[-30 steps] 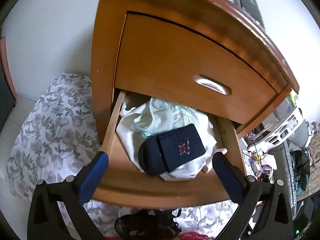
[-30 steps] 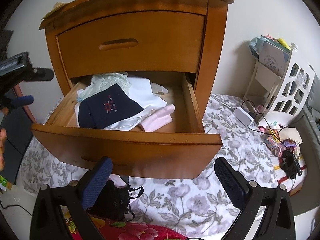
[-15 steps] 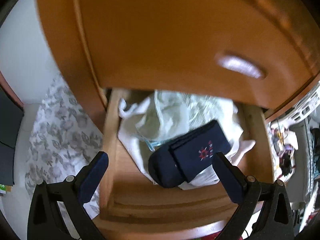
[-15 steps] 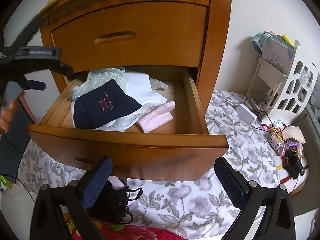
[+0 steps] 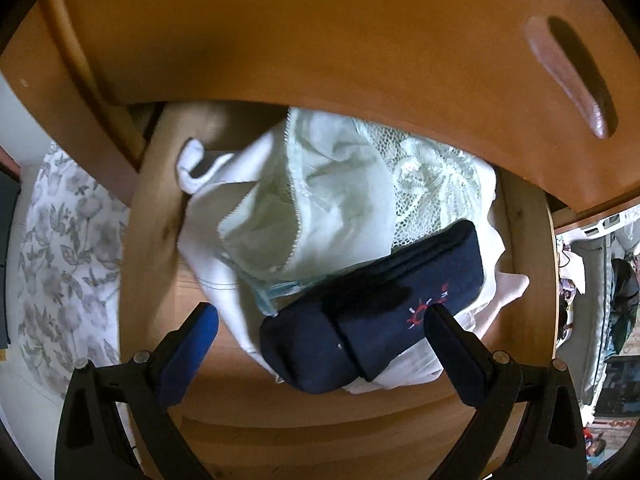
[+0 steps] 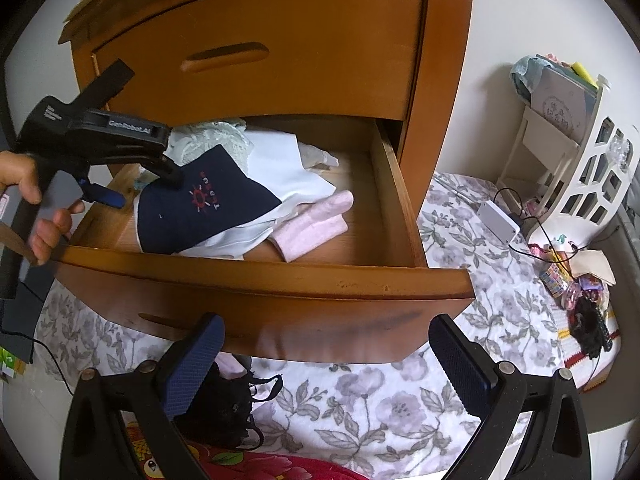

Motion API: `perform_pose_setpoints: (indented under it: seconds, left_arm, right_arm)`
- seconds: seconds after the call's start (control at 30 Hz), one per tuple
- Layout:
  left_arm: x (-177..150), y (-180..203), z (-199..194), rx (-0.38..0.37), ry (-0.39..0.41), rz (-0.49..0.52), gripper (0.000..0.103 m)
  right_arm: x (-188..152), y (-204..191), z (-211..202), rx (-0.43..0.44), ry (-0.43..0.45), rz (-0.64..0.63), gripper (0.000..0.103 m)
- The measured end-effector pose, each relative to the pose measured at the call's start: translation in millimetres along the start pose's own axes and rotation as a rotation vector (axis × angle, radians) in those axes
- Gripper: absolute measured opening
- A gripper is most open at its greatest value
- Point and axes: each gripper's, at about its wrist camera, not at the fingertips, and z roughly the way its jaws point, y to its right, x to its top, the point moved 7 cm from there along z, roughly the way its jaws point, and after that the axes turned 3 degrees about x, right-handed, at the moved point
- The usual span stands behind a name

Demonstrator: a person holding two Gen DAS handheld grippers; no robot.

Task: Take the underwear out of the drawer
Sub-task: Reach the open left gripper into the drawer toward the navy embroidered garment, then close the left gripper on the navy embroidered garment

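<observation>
navy underwear (image 5: pixel 372 320) in drawer (image 6: pixel 280 280), left gripper (image 5: pixel 320 324) wide above; right gripper (image 6: pixel 326 344) wide

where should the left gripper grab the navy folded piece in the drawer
Grip the navy folded piece across its folded width from above. It lies flat on top of the white clothes, and the open left gripper already straddles its near end.
</observation>
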Motion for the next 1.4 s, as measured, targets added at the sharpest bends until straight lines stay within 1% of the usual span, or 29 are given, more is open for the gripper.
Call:
perform_pose_setpoints:
  seconds: [0.07,0.13,0.2,0.3,0.47,0.6,0.67,0.7,0.73,0.77,0.8,0.87,0.9,0.97,1.13,1.2,1.4]
  left_arm:
    - [0,2,2,-0.004,-0.003,0.006,0.1]
    - [0,7,5,-0.01,-0.007,0.013,0.092]
    - [-1,10,7,-0.028,-0.018,0.015,0.081]
    - [-3,14,6,-0.07,-0.016,0.012,0.076]
    - [-14,27,-7,-0.134,0.006,0.042,0.075]
    - [-22,38,-18,-0.2,0.028,0.08,0.075]
    - [-23,43,-17,-0.197,0.036,0.09,0.074]
    - [-24,45,-15,-0.193,0.036,0.085,0.069]
    - [-23,47,-12,-0.189,0.032,0.078,0.067]
    - [-17,44,-8,-0.181,0.029,0.072,0.061]
    - [-15,38,-7,-0.17,0.025,0.066,0.053]
    - [-13,32,-2,-0.147,0.02,0.054,0.045]
    - [-13,26,-2,-0.139,0.019,0.048,0.039]
    - [-11,17,-2,-0.124,0.019,0.036,0.033]
    - [-10,13,-5,-0.127,0.047,0.027,0.024]
    - [-12,12,-8,-0.135,0.061,0.022,0.018]
    - [-22,13,-19,-0.157,0.117,0.032,0.015]
  right_arm:
    - [0,0,2,0.001,-0.003,0.0,0.103]
    - [-1,0,4,0.001,-0.009,-0.001,0.103]
    - [-2,0,5,0.001,-0.011,-0.001,0.103]
    - [-3,0,6,0.003,-0.012,0.0,0.103]
    - [-4,1,7,0.002,-0.015,0.009,0.103]
    - [-7,-1,8,0.007,-0.02,0.007,0.103]
    - [-8,-3,8,0.011,-0.019,0.006,0.103]
    - [-8,-3,7,0.012,-0.019,0.005,0.103]
    - [-8,-3,7,0.011,-0.018,0.005,0.103]
    - [-8,-3,7,0.011,-0.018,0.006,0.103]
    - [-8,-2,7,0.01,-0.018,0.008,0.103]
    - [-8,-1,7,0.008,-0.018,0.012,0.103]
    - [-7,0,8,0.007,-0.018,0.014,0.103]
    - [-8,1,9,0.005,-0.02,0.017,0.103]
    - [-9,1,10,0.004,-0.024,0.016,0.103]
    - [-9,1,10,0.003,-0.024,0.016,0.103]
    - [-9,3,6,-0.004,-0.016,0.019,0.103]
